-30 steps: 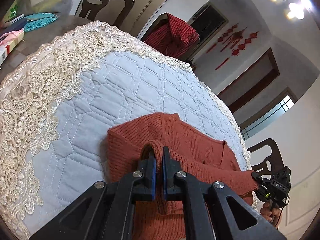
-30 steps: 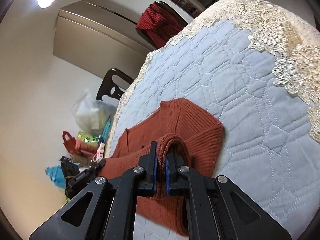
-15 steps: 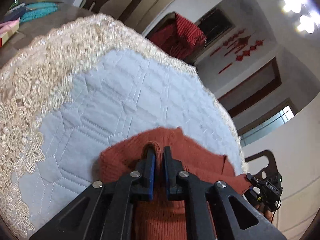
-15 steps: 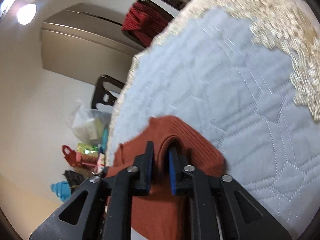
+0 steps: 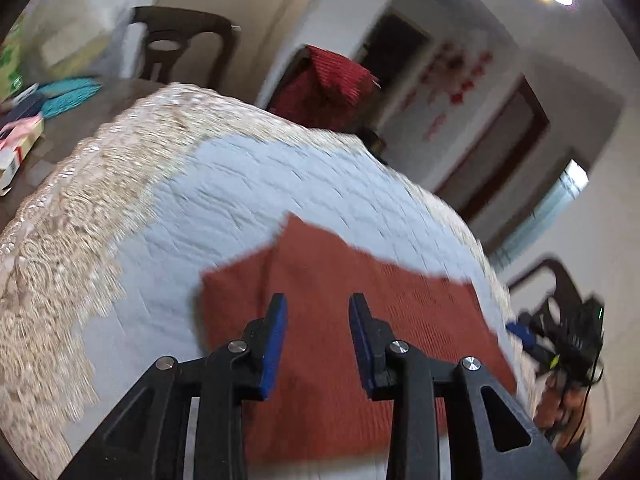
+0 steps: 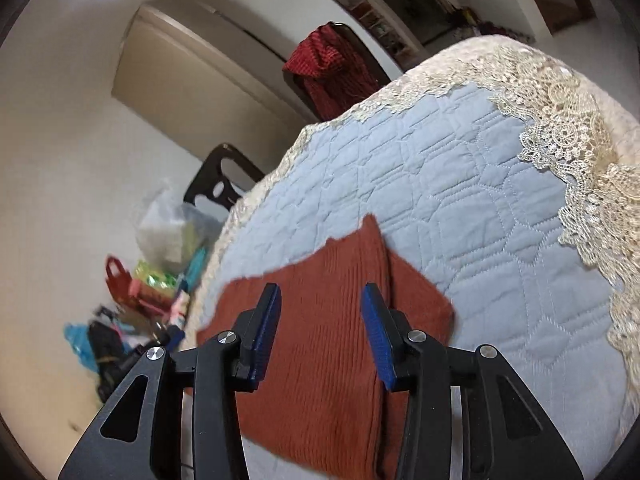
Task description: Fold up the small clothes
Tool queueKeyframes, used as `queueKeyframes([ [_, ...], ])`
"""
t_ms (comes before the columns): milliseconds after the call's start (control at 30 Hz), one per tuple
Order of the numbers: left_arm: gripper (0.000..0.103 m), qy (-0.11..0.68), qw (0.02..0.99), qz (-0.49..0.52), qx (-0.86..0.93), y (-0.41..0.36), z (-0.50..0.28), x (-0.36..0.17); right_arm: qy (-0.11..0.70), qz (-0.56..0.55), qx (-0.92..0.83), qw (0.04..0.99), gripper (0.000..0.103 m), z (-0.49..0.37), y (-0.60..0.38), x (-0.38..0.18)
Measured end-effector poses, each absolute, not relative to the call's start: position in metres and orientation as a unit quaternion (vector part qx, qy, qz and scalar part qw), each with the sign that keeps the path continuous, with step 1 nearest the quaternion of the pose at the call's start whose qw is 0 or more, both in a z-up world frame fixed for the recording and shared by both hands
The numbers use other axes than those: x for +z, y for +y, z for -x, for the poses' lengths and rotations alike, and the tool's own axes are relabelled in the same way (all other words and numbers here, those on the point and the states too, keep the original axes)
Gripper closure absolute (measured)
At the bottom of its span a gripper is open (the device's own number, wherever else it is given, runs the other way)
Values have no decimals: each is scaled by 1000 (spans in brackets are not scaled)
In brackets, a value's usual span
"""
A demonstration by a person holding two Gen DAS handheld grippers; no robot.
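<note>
Both grippers released, jaws just opened, nothing pinched: left gripper (image 5: 318, 304) and right gripper (image 6: 320, 294) hover over folded rust sweater (image 5: 360, 312) lying flat on blue quilt (image 6: 460, 184), sweater at 6 o'clock.

The sweater (image 5: 340, 320) lies flat on the quilted cloth (image 5: 248, 184), which covers the table (image 5: 76, 128). From the sweater in the left wrist view, the lace border (image 5: 60, 240) runs at nine o'clock, a chair (image 5: 180, 48) stands beyond the table at eleven, a draped chair (image 5: 324, 88) at twelve, and the right gripper (image 5: 532, 336) sits at three, off the table's edge. Boxes (image 5: 20, 148) rest on the table at ten.
</note>
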State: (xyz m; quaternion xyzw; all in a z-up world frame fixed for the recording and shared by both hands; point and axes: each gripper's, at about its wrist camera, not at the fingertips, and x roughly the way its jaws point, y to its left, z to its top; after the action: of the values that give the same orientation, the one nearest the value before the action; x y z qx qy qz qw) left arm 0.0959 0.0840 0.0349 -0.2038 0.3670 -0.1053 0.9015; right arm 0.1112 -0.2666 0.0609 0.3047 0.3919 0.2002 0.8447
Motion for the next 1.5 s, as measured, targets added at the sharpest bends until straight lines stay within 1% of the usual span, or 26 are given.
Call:
queueKeyframes([
  [167,69,381,905,141,-124,55,-72,25,407,-204,207,866,61,-66,-235,64],
  [267,70,414,894,121,-118,48,-71,5,424,-150,193,872,63,-49,-224,53],
  [300,69,403,901,110,-116,46,-68,6,430,-136,183,873,67,-49,-224,48],
  [333,69,407,901,105,-113,44,-67,8,438,-114,160,877,84,-49,-224,42],
  [367,69,409,900,101,-111,42,-66,12,437,-108,148,881,89,-48,-227,41],
  [500,69,390,909,95,-114,39,-54,28,417,-111,136,892,89,-39,-230,55],
  [667,69,380,908,101,-144,13,-57,38,416,-100,180,885,89,-33,-196,57],
  [800,69,407,892,68,-186,-31,-65,20,426,-95,215,874,89,-37,-166,47],
  [867,69,429,882,51,-189,-43,-69,6,450,-78,198,867,89,-43,-161,34],
  [900,69,420,888,38,-184,-47,-66,7,449,-84,199,867,90,-43,-163,32],
  [1100,69,404,893,44,-192,-54,-65,24,423,-89,209,877,88,-29,-167,51],
  [1233,69,423,884,41,-194,-67,-72,7,435,-91,200,873,87,-36,-164,40],
  [1300,69,420,885,43,-196,-64,-70,10,447,-93,195,868,87,-42,-163,31],
  [1500,69,389,908,40,-152,-31,-57,27,418,-113,181,883,87,-29,-186,52],
])
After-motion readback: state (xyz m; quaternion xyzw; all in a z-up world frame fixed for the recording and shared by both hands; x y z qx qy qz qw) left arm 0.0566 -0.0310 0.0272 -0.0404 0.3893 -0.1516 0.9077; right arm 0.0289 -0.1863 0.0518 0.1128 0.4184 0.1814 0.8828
